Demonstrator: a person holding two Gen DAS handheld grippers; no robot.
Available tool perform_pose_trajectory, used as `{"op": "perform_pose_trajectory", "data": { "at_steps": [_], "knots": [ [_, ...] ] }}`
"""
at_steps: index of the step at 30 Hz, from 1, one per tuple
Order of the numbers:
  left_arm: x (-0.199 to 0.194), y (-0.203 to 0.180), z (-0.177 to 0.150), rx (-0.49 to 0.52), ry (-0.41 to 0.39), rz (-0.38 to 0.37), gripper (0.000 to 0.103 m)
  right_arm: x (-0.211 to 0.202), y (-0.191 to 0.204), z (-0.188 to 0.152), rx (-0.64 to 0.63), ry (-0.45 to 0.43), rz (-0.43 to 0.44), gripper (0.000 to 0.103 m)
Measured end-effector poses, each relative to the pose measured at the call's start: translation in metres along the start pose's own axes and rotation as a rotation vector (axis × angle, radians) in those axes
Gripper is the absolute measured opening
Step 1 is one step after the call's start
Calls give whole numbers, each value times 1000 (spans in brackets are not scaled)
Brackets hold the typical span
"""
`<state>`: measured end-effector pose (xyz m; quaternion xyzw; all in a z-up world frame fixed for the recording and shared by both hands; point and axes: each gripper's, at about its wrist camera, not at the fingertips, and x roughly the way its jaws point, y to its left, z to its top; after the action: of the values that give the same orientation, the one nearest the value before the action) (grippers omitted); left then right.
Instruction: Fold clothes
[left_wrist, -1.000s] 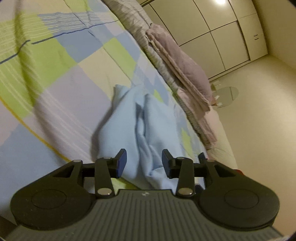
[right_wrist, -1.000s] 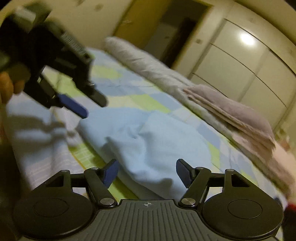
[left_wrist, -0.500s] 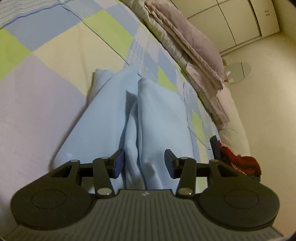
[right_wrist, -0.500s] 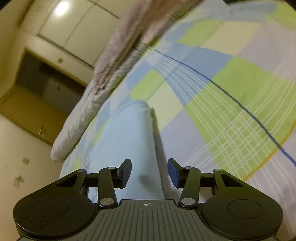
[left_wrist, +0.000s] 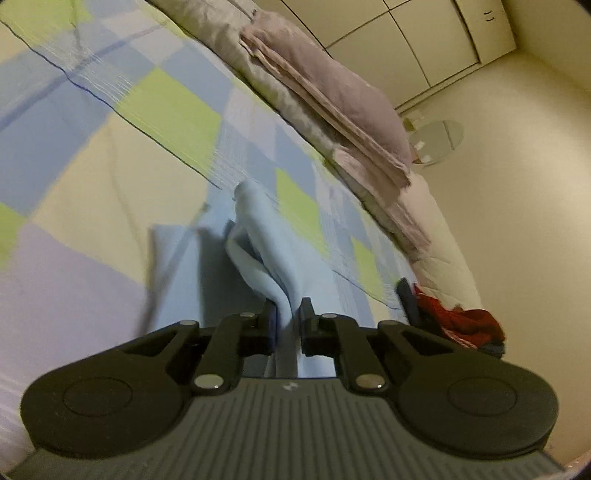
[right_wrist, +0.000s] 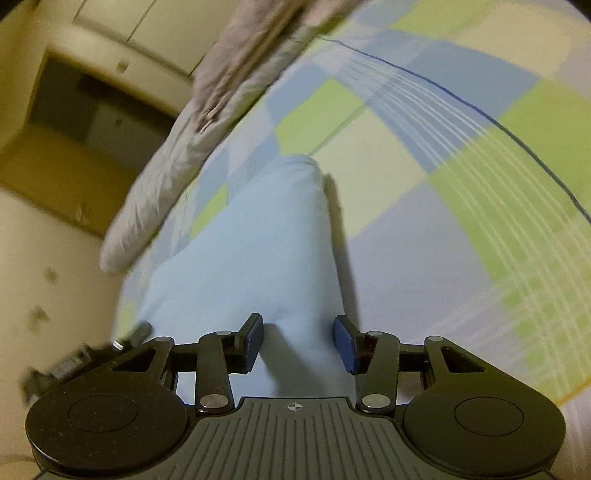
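Observation:
A light blue garment (left_wrist: 266, 236) lies bunched on the checked bedspread (left_wrist: 92, 184). My left gripper (left_wrist: 286, 314) is closing its jaws on a raised fold of this cloth, and the pads pinch it. In the right wrist view the same garment (right_wrist: 258, 251) runs away from me as a long smooth strip. My right gripper (right_wrist: 297, 334) sits at its near end, jaws apart, with cloth lying between the pads but not squeezed. The left gripper (right_wrist: 85, 358) shows blurred at the lower left of that view.
Folded mauve bedding (left_wrist: 332, 99) and a grey rolled quilt (right_wrist: 166, 177) line the far side of the bed. A red garment (left_wrist: 461, 325) lies at the bed's edge. Beyond are wardrobe doors (left_wrist: 424, 37), a round glass piece (left_wrist: 436, 138) on the floor and a dark doorway (right_wrist: 92, 110).
The left jaws went from apart to pinched on a fold of the blue garment. The right gripper rolled over, swung to the garment's end and narrowed its jaws.

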<state>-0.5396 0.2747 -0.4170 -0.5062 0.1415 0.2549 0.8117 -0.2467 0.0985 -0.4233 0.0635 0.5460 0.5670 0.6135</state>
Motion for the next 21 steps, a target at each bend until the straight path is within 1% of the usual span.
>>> {"op": "perform_pose_trajectory", "data": {
  "at_steps": [2,5,8,12,14,16,18,20,21],
  "knots": [
    [-2,10,-3,1,-8,34,8,7,12,-4,-62,6,-14,47],
    [-11,21,-7,1,-20,27,8,13,26,-11,-147,12,-30,47],
    [-10,23,-4,28,-33,33,8,12,29,-20,-190,16,-36,47],
    [-2,33,0,48,-28,79,8,19,37,-32,-272,13,-57,47],
    [1,39,-6,47,-14,108,9,25,43,-43,-345,-1,-97,47],
    [1,41,-14,62,-15,138,15,29,49,-52,-425,-20,-125,47],
    [-7,40,-19,56,-32,152,17,28,49,-57,-451,-36,-132,47],
    [-23,35,-23,34,-64,162,18,22,44,-54,-425,-49,-100,47],
    [-33,32,-26,27,-83,168,23,19,41,-51,-402,-51,-81,47]
  ]
}}
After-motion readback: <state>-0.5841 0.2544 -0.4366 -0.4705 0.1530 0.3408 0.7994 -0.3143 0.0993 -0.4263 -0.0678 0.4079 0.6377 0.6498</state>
